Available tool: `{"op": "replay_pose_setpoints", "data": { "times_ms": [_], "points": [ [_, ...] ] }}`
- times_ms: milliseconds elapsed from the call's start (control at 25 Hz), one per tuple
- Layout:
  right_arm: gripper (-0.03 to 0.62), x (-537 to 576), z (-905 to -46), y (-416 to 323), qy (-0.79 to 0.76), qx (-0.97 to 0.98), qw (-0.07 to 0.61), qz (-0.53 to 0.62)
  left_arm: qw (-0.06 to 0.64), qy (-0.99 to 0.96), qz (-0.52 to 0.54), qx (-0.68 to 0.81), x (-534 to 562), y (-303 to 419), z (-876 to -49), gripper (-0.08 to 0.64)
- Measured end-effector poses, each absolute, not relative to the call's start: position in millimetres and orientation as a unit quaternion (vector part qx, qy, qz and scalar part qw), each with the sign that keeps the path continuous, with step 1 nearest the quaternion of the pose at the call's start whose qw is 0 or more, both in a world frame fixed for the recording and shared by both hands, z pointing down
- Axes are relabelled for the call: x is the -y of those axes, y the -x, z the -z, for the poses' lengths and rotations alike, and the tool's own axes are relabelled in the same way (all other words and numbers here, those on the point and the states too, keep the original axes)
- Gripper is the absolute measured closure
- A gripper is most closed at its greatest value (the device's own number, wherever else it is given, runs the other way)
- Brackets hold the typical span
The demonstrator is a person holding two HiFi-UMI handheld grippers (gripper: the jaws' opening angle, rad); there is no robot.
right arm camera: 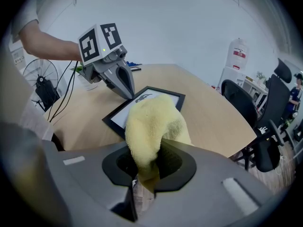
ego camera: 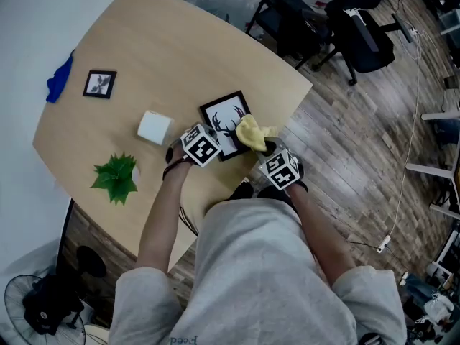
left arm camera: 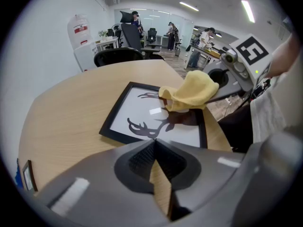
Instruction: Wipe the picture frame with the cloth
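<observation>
- Your right gripper [right arm camera: 147, 148] is closest to you. Its jaws pinch a bunched yellow cloth [right arm camera: 154, 122], which bulges out past the tips.
- That cloth [ego camera: 251, 131] sits over the right side of the black picture frame [ego camera: 218, 113]. No view settles whether it presses on the glass; the left gripper view shows its shadow just beneath it on the white print.
- Your left gripper [left arm camera: 154, 143] has its jaws pressed together with nothing between them. Its tips point down at the frame's edge on the side away from the cloth.
- The frame [left arm camera: 128, 115] lies flat on the light wooden table [ego camera: 158, 49], near the edge where you stand, and shows a dark deer silhouette on white.
- Just left of the frame stands a small white box [ego camera: 154, 127], apart from it.
- A green leafy plant [ego camera: 116, 177] sits further left, near the table's edge.
- A smaller black-framed picture [ego camera: 100, 84] lies well apart toward the far left, with a blue cloth [ego camera: 60, 80] beside it at the rim.
- Black office chairs [ego camera: 302, 20] stand on the wood floor beyond the table.
</observation>
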State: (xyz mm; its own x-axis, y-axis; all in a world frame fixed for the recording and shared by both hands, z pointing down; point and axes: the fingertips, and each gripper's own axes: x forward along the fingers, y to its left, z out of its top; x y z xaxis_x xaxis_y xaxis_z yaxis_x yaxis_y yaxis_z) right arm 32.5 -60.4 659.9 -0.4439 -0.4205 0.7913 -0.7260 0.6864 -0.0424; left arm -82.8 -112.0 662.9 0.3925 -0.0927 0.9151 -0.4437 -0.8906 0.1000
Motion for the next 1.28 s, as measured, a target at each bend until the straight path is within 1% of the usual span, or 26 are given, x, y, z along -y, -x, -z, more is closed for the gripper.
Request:
{"op": "replay_pose_setpoints", "data": {
  "times_ms": [400, 680, 1040, 1280],
  "points": [
    [0.543, 48, -660, 5, -0.309, 0.842, 0.402, -0.182, 0.166, -0.819, -0.525, 0.163, 112, 84, -663, 0.508],
    [0.543, 53, -660, 7, -0.305, 0.84, 0.399, -0.205, 0.164, -0.821, -0.522, 0.164, 112, 83, -661, 0.508],
    [0.541, 72, -666, 14, -0.304, 0.834, 0.412, -0.205, 0.16, -0.825, -0.517, 0.165, 112, 83, -662, 0.508],
    [0.541, 81, -668, 16, -0.313, 0.831, 0.408, -0.211, 0.156, -0.827, -0.513, 0.168, 112, 84, -664, 0.508]
  ]
}}
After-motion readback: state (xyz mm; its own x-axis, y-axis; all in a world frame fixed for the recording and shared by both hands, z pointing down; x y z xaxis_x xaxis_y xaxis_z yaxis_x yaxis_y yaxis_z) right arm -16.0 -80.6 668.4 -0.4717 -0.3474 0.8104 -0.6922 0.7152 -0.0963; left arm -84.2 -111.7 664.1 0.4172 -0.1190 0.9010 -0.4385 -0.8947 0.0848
